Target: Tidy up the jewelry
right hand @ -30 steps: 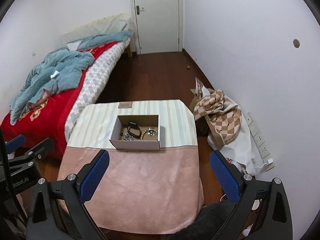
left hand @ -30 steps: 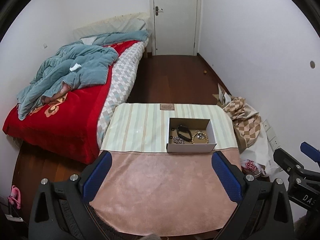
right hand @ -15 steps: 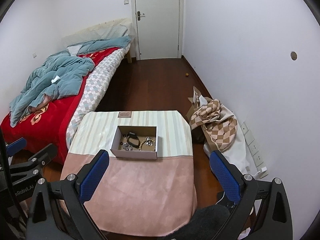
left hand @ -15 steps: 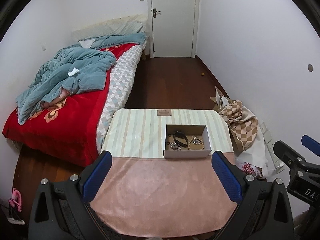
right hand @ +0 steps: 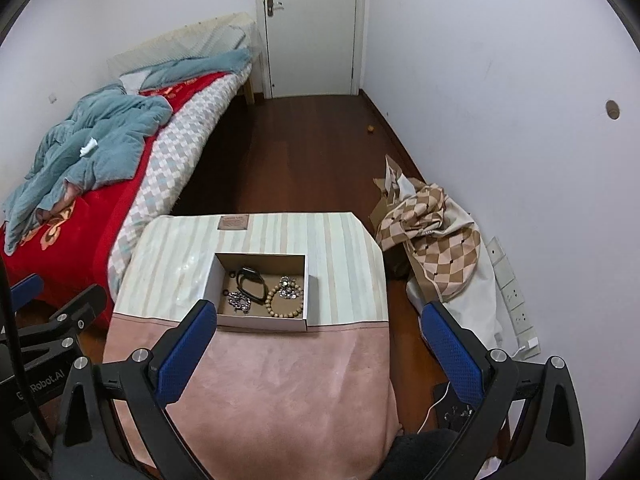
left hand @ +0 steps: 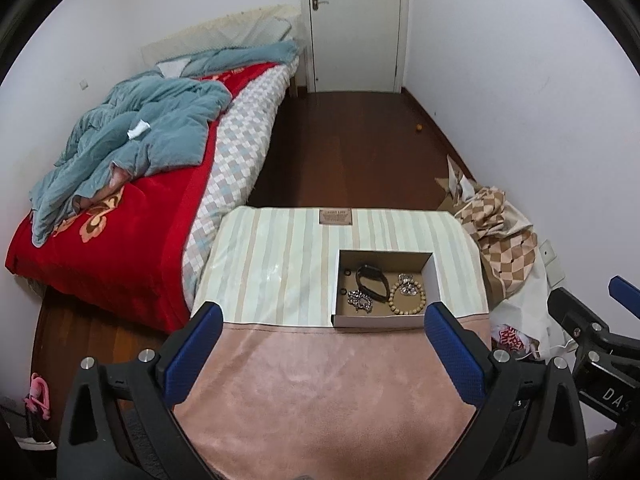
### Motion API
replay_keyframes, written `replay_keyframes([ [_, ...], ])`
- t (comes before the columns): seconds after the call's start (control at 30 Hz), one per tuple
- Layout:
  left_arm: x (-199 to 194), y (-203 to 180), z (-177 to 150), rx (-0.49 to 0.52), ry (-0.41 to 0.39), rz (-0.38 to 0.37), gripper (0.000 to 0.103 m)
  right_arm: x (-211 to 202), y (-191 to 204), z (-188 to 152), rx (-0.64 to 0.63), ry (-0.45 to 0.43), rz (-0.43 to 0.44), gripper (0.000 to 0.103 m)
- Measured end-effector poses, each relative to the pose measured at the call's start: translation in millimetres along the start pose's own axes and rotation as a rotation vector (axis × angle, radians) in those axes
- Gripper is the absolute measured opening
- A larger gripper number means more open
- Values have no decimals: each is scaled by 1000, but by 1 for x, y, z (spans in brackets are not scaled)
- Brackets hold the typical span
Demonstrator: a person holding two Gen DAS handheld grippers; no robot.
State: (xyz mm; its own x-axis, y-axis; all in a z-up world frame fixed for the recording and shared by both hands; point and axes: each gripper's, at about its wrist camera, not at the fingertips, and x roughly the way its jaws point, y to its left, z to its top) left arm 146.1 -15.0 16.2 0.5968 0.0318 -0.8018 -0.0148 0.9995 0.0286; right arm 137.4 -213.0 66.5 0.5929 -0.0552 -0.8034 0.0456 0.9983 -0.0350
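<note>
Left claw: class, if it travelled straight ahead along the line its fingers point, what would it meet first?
Probably the pink cloth on the table: the open left claw points forward and downward over it. The white box of jewelry lies further on and slightly right. Depth is uncertain in this fisheye view.

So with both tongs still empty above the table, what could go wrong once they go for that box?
1. The silver chain, black band and bead bracelet lie touching or overlapping in the box, so one grab may drag a neighbour out.
2. The box looks light and sits loose on the striped cloth; a nudge from the open left tongs or right tongs could slide it.
3. Small rings by the box wall may be hard to pinch.
</note>
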Motion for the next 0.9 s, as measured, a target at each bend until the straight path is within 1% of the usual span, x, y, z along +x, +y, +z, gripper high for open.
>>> replay_keyframes([
  [0.23,29,-3,3,-1,59,0,103,32,4,2,-2,50,-5,103],
  [0.47,42,-5,4,0,88,-8,103,48,5,2,-6,78,-9,103],
  [0.9,45,-5,5,3,88,-6,103,56,7,1,-8,92,-11,103],
])
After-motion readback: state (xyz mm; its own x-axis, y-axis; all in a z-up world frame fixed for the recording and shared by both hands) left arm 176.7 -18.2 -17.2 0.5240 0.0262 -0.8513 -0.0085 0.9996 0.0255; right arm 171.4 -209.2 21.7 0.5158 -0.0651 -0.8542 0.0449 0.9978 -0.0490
